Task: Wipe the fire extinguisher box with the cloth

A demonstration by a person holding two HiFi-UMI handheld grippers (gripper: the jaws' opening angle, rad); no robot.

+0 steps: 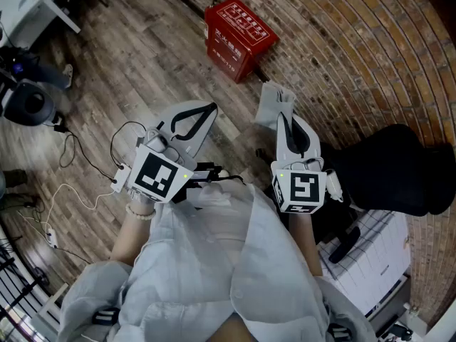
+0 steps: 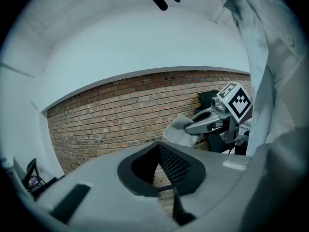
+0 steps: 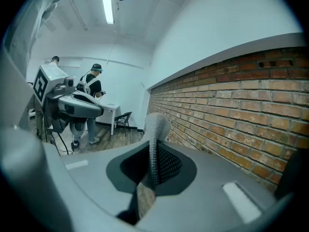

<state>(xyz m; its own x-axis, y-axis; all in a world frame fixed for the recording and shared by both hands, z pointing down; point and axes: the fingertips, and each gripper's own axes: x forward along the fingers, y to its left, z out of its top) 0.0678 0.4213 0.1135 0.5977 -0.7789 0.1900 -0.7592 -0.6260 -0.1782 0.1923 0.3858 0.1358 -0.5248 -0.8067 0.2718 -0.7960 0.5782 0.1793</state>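
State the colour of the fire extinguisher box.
Red, white print; fire extinguisher box shows best in the head view.

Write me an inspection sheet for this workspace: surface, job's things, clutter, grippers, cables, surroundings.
Surface: wooden plank floor.
Job's things: red fire extinguisher box on the floor beside the brick wall; grey cloth held clear of the box.
Clutter: black bulky object by the wall.
Grippers: left gripper fingers together, empty; right gripper shut on the cloth.
Cables: loose cables on the floor, left side.
Surroundings: a person near a white table farther off.
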